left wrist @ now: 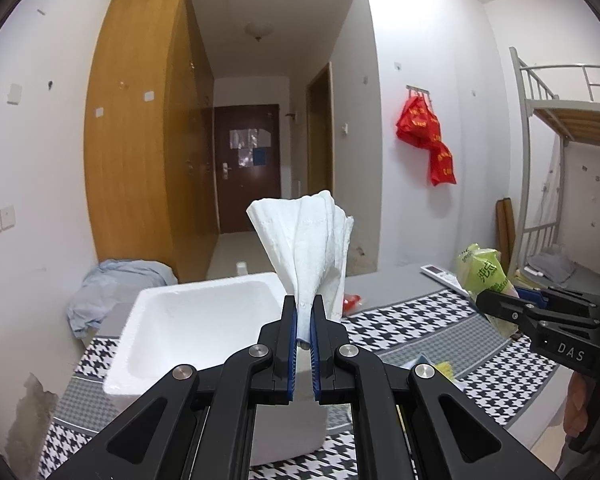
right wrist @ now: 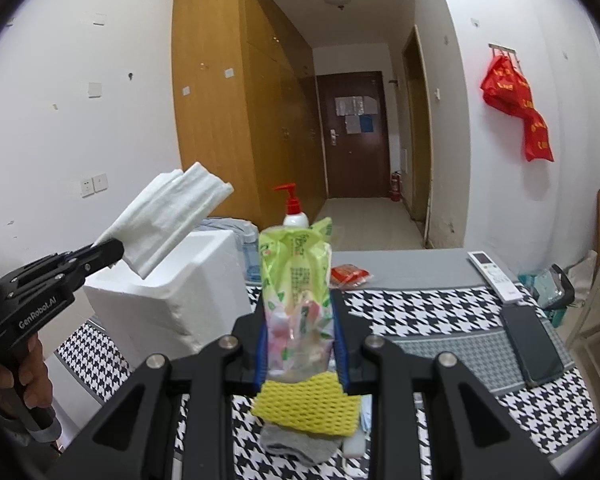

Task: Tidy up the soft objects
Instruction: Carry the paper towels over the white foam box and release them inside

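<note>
My left gripper [left wrist: 304, 304] is shut on a folded white tissue [left wrist: 308, 240], held up in the air above the open white foam box [left wrist: 152, 344]. In the right wrist view the left gripper [right wrist: 114, 250] and tissue [right wrist: 168, 216] show over the box [right wrist: 172, 304]. My right gripper [right wrist: 298, 308] is shut on a green and pink tissue pack [right wrist: 296, 280], lifted above the table. That pack [left wrist: 482, 276] and the right gripper [left wrist: 488, 304] show at the right of the left wrist view. A yellow mesh sponge [right wrist: 304, 404] lies on grey cloth [right wrist: 296, 446] below the right gripper.
The table has a black-and-white houndstooth cloth [right wrist: 440, 312]. On it lie a white remote [right wrist: 494, 276], a dark phone [right wrist: 532, 352], a red packet [right wrist: 350, 274] and a red-pump bottle [right wrist: 294, 210]. Blue fabric [left wrist: 112, 292] lies behind the box.
</note>
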Demonstrator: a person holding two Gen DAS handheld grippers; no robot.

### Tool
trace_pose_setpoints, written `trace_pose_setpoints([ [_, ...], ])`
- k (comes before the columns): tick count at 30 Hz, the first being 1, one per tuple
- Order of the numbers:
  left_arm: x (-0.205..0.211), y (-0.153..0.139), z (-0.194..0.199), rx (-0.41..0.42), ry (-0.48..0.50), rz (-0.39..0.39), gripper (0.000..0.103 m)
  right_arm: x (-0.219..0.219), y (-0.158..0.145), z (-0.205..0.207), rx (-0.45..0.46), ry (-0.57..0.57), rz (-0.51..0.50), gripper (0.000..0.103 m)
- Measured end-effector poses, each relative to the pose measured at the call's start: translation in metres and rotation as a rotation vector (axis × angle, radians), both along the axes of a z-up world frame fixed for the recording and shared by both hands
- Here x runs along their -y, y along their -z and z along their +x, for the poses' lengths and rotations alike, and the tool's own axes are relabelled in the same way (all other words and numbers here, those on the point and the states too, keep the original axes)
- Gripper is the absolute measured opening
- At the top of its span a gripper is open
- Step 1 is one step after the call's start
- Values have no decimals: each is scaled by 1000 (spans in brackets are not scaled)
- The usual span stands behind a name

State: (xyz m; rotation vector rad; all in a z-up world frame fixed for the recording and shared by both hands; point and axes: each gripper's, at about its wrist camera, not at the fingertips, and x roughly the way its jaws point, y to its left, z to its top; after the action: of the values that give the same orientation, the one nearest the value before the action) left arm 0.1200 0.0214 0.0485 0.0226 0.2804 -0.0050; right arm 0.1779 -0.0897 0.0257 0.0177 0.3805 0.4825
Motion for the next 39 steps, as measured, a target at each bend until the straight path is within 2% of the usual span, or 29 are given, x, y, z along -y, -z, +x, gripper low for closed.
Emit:
trace_pose_setpoints([
  [14, -19, -8, -3, 22, -68, 10, 6, -34, -10, 8, 26, -111, 5, 31],
  [39, -48, -7, -18, 8, -188, 25, 6, -80, -13, 12, 23, -290, 14, 31],
])
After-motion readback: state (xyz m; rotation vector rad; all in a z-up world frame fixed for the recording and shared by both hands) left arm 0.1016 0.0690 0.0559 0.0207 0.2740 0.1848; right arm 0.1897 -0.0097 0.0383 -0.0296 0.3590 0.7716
